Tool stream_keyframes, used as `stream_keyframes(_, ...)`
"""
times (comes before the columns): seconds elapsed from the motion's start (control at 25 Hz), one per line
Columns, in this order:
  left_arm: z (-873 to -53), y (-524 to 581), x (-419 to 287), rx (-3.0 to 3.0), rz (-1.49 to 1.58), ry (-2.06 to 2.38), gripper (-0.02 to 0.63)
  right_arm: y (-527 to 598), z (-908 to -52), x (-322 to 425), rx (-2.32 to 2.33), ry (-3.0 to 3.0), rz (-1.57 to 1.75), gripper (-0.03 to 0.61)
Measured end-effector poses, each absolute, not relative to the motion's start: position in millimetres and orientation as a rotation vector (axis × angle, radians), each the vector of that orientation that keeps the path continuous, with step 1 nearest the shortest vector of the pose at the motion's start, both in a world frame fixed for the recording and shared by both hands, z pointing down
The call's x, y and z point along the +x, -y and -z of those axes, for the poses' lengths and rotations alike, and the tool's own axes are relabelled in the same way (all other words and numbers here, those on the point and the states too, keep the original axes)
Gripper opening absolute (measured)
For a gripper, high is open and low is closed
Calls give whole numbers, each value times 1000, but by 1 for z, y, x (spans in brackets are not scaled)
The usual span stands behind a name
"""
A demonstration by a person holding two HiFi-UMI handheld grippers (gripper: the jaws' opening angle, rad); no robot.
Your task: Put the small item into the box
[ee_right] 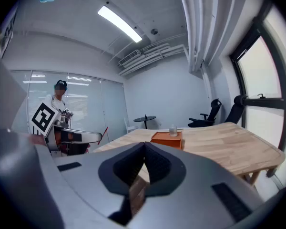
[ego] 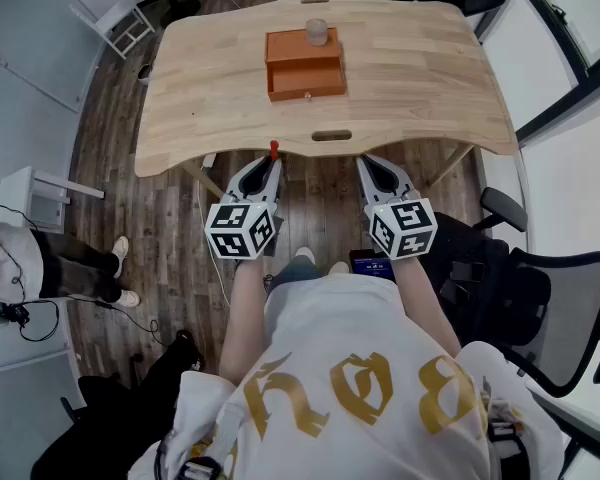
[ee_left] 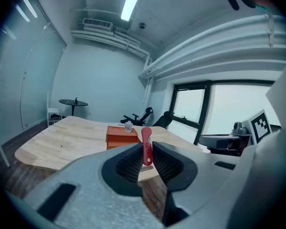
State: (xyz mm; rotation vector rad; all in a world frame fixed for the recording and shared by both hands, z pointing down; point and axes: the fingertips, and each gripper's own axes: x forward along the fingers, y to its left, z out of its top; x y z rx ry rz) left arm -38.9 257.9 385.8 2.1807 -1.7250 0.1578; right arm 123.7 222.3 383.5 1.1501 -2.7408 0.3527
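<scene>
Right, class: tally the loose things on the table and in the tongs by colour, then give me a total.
Red: 1, the small item gripped in the left tongs
Orange: 1, the box
Clear: 1, the small jar standing on the box
Total: 3

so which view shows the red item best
The left gripper view: the small red item stands upright, clamped between the jaws. The head view shows only its tip; the right gripper view, a thin sliver.
</scene>
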Motion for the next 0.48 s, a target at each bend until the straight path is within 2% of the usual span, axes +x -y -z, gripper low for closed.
stream_keyframes(0.48, -389, -256, -36, 2185, -163, 1709, 63, -219, -383, 120, 1121, 2778, -407, 12)
